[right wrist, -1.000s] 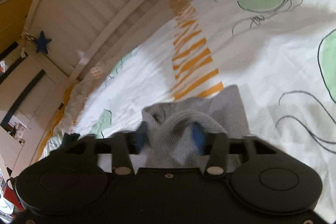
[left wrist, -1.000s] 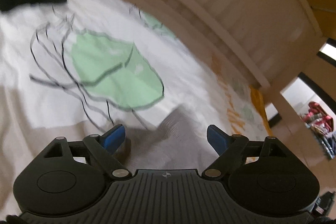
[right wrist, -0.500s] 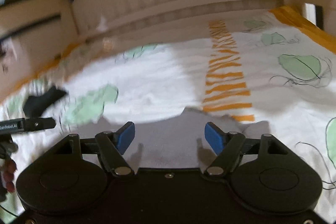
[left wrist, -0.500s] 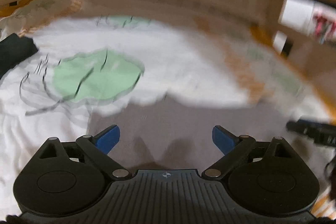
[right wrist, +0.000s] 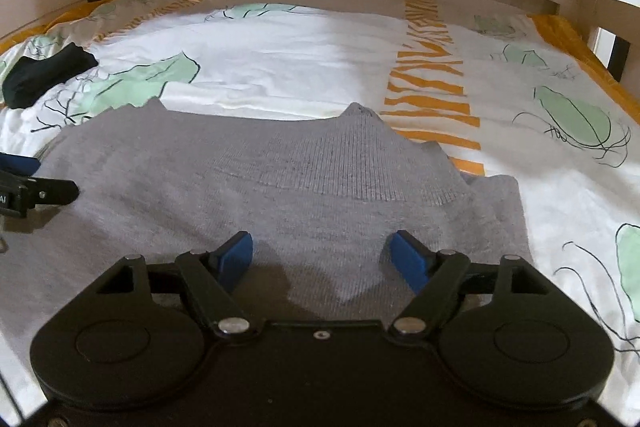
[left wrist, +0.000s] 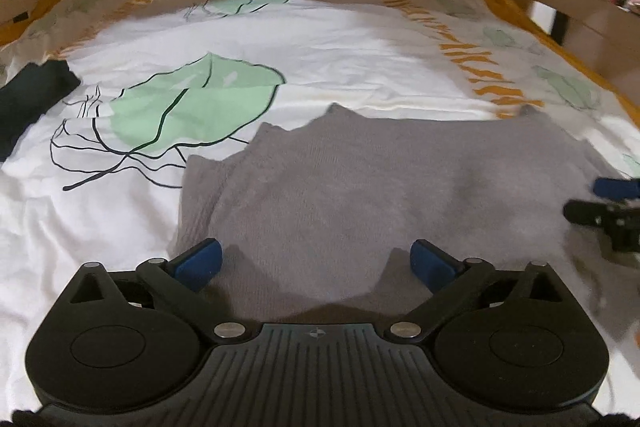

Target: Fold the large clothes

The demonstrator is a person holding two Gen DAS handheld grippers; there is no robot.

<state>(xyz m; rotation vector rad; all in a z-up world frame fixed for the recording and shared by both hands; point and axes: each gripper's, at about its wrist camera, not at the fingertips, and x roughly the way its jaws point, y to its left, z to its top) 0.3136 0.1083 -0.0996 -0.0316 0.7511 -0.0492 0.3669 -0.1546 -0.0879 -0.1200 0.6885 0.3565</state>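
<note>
The soft grey knitted sweater [left wrist: 360,187] lies flat on the bed's white sheet with green leaves [left wrist: 192,99] (a black cloth [right wrist: 44,73] sits far off). The left tool [left wrist: 316,263] is opening wide, holding nothing. The right tool [right wrist: 320,259] is spread, empty too.

The grey sweater [left wrist: 360,187] is spread flat on the bed [left wrist: 320,39], over a white cover with green leaf prints and orange stripes. The left claw [left wrist: 316,261] hangs over the sweater's near edge, jaws opening wide, nothing pinched between the blue pads. A dark garment [left wrist: 32,99] lies far left of the sweater, and the right claw [left wrist: 612,203] pokes in at its right edge.
</note>
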